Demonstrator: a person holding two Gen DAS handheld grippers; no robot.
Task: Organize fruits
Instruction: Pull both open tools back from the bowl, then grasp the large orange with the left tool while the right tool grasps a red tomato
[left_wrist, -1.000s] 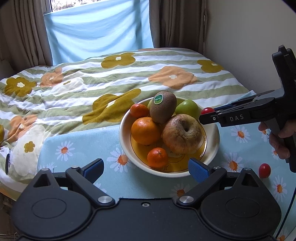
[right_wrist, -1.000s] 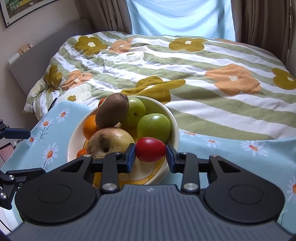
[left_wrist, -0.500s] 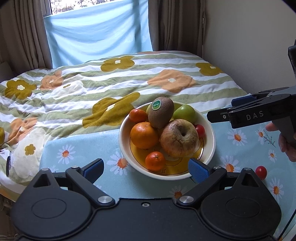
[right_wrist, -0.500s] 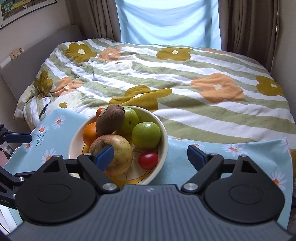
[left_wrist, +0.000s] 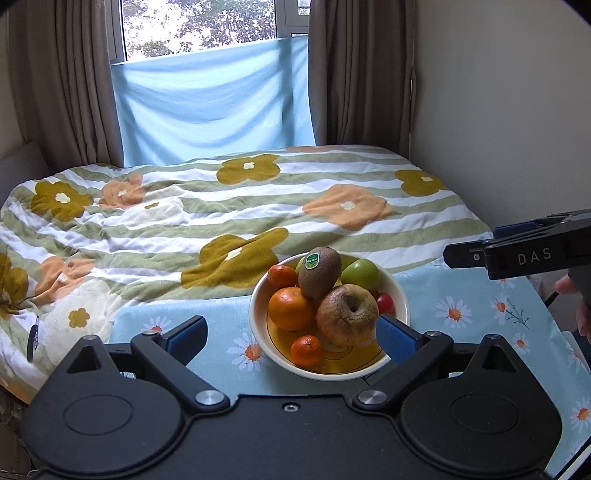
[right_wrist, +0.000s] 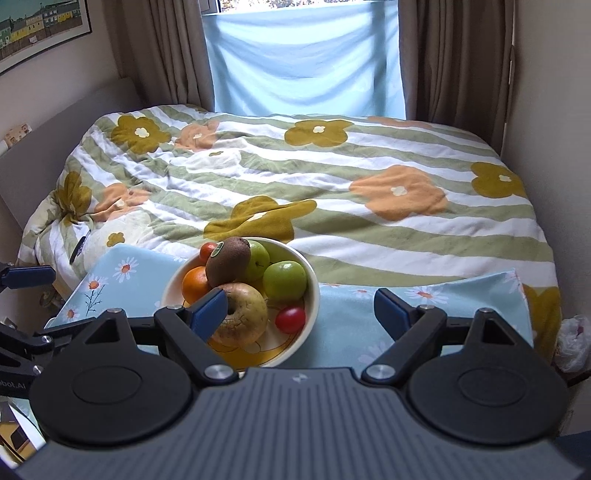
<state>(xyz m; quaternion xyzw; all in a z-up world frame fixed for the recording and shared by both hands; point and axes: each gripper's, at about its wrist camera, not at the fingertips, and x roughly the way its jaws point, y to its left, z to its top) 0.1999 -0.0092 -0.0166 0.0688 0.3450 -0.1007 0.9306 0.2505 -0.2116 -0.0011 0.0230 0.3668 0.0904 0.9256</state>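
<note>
A cream bowl (left_wrist: 258, 295) (right_wrist: 312, 295) stands on a daisy-print cloth and holds a kiwi (left_wrist: 319, 271) (right_wrist: 228, 261), oranges (left_wrist: 290, 308), green apples (right_wrist: 285, 281), a wrinkled brown apple (left_wrist: 347, 314) (right_wrist: 242, 317) and a red cherry tomato (left_wrist: 385, 302) (right_wrist: 290, 319). My left gripper (left_wrist: 291, 334) is open and empty, pulled back before the bowl. My right gripper (right_wrist: 299, 308) is open and empty, raised behind the bowl's right side; it also shows at the right edge of the left wrist view (left_wrist: 517, 253).
The daisy cloth (left_wrist: 461, 295) covers a table at the foot of a bed with a flowered striped quilt (left_wrist: 221, 206). A wall stands close on the right. Curtains and a blue sheet hang over the window behind.
My right gripper opened and dropped the red cherry tomato into the bowl, then drew back and up. My left gripper also pulled back from the bowl.
</note>
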